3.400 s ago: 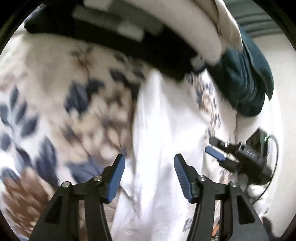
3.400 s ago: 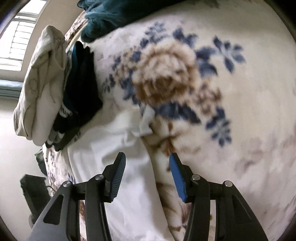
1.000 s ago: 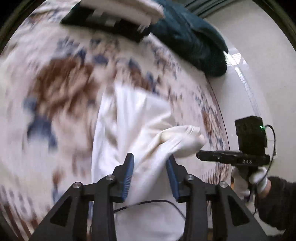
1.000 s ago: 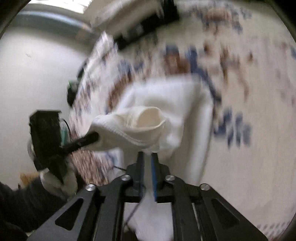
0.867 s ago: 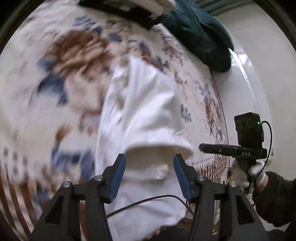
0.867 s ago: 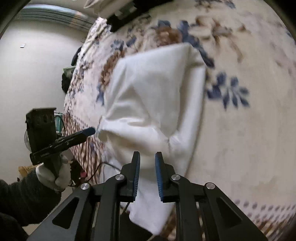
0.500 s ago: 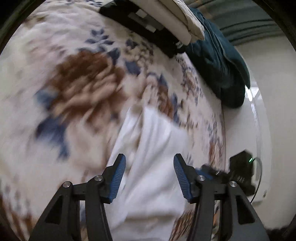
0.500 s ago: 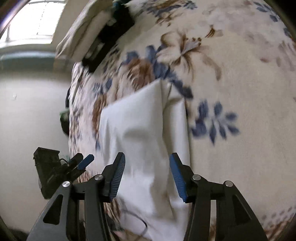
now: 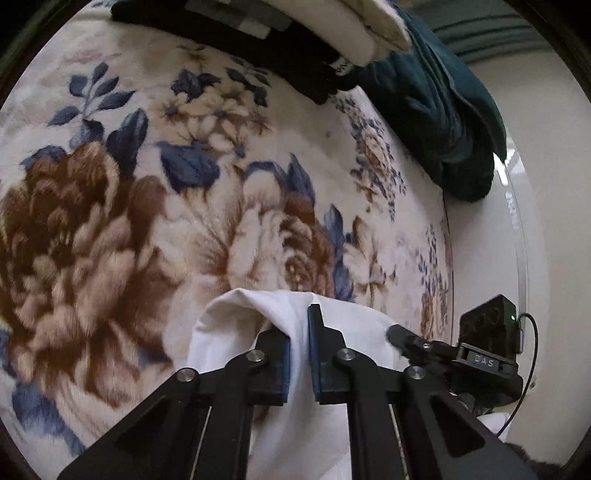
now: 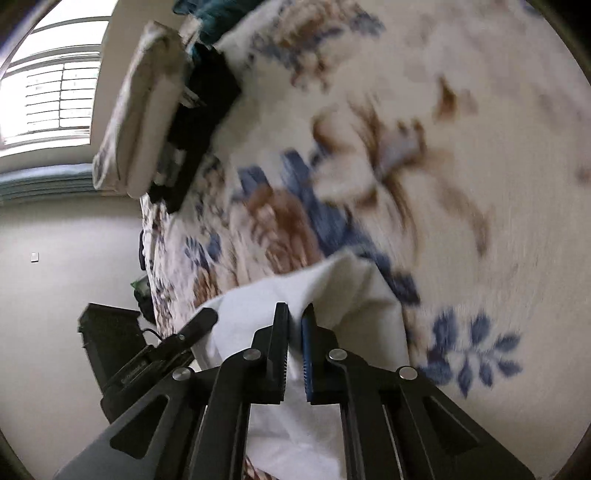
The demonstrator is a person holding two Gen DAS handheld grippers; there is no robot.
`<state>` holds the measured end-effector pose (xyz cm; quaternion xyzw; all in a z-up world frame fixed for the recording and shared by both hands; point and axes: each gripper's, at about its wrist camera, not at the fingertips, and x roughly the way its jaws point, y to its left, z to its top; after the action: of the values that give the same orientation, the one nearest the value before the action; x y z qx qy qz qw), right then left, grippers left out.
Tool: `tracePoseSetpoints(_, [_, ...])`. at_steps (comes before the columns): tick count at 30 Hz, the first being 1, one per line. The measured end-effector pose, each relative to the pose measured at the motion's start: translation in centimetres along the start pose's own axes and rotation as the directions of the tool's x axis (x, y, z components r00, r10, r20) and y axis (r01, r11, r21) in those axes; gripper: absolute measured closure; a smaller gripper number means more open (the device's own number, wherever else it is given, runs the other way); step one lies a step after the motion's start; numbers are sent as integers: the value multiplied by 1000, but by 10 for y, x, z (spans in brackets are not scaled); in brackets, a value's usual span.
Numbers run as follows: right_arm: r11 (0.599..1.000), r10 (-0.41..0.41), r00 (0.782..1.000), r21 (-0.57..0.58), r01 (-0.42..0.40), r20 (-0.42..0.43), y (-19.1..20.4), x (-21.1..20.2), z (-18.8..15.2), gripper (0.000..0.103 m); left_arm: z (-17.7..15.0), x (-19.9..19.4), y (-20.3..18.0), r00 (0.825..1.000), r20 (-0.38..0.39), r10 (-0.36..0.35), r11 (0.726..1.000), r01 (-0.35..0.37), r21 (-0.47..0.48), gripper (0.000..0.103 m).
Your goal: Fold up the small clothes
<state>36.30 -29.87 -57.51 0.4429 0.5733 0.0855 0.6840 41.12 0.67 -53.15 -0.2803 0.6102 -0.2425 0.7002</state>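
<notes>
The left gripper (image 9: 299,332) is closing, its two blue-lined jaws pinching a raised fold of the white garment (image 9: 236,325) between them. The cloth bunches up over the left jaw and runs down between the arms toward the bottom of the view. The right gripper (image 10: 294,325) is closing too, with a ridge of the same white garment (image 10: 343,291) caught between its jaws; the cloth peaks just ahead of the tips and spreads away to both sides.

Each gripper shows in the other's view, close alongside and touching the white cloth: the right one (image 9: 397,334) at the lower right of the left wrist view, the left one (image 10: 203,319) at the lower left of the right wrist view.

The garment lies on a cream blanket (image 9: 110,221) with large brown flowers and blue leaves, at its near edge. Farther back on the blanket sits a stack of folded clothes, a cream piece (image 9: 332,26) on top of a black one (image 9: 288,59). Just beside the stack lies a dark teal heap of cloth (image 9: 443,122). A bright window (image 10: 51,88) shows behind the stack in the right wrist view.
</notes>
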Motion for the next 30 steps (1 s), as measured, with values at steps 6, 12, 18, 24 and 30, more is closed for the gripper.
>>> tracePoseSetpoints(6, [998, -60, 995, -3, 60, -82, -2, 14, 19, 94, 14, 22, 46, 986, -92, -137, 961, 110, -252, 90])
tracePoseSetpoints(12, [1000, -26, 980, -23, 22, -199, -19, 18, -5, 49, -20, -6, 28, 983, -83, -165, 975, 150, -166, 47])
tracePoseSetpoints(18, [1000, 3, 980, 3, -2, -198, -28, 31, -20, 96, -18, 2, 9, 998, -47, -33, 999, 31, -38, 97])
tracePoseSetpoints(24, [984, -164, 972, -90, 151, -166, -11, 13, -21, 84, -5, -3, 4, 995, -82, 63, 998, -62, 13, 83])
tracePoseSetpoints(30, [980, -183, 979, -92, 175, -94, -5, -38, -62, 67, -57, -53, -12, 987, -27, 156, 988, -156, -15, 73])
